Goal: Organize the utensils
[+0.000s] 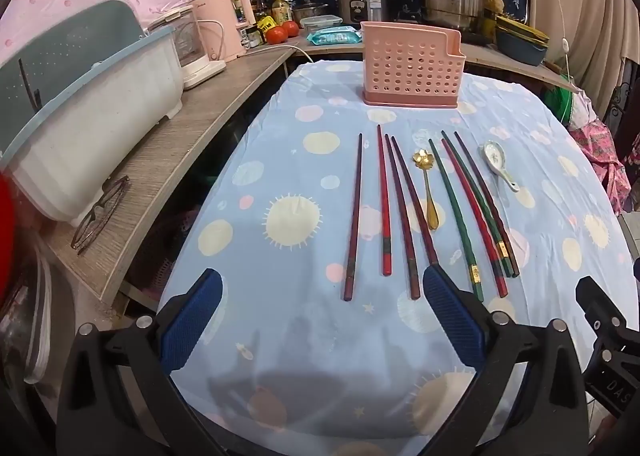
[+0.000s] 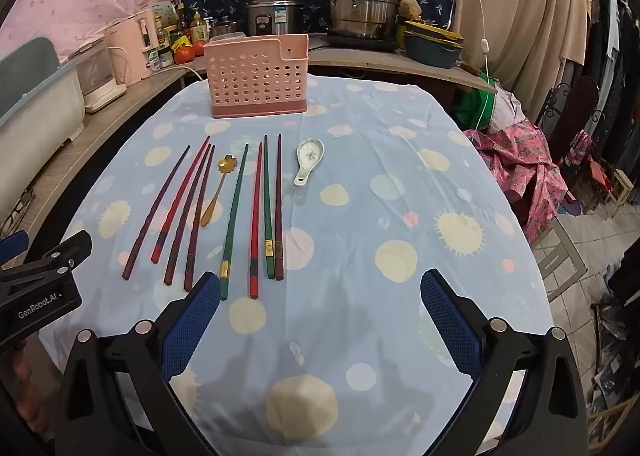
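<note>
I am holding my left claw [image 1: 322, 288] and right claw [image 2: 320, 288] apart, empty; chopsticks [image 1: 404, 212], spoons [image 1: 428, 188], holder [image 1: 412, 70] are lying ahead.

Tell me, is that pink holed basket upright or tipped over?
Upright: the pink perforated plastic utensil basket stands on its darker base, opening upward.
</note>
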Demonstrator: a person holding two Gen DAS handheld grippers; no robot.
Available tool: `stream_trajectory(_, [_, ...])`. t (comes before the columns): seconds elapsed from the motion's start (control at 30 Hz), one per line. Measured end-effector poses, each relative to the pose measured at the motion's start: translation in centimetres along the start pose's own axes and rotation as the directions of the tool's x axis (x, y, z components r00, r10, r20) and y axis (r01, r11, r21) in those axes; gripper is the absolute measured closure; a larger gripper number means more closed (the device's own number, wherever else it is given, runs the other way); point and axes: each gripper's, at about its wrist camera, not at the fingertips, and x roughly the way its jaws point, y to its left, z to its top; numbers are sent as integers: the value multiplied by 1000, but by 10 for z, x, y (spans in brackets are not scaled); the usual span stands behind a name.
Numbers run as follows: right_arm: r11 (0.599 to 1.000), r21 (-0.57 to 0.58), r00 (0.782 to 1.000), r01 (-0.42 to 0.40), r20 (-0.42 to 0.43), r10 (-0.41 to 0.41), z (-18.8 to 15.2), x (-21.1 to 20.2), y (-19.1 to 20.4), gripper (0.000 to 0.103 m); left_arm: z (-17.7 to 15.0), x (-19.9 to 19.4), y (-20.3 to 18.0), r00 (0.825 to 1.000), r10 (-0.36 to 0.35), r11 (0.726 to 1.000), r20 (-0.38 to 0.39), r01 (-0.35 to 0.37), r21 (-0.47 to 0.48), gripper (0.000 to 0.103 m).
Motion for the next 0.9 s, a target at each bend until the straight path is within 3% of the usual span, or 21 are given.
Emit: stream_trajectory(0.9, [1000,7,1000,-5,-14,5,-6,3,0,7,-7,5,-3,998,-40,999,-44,40,9,7])
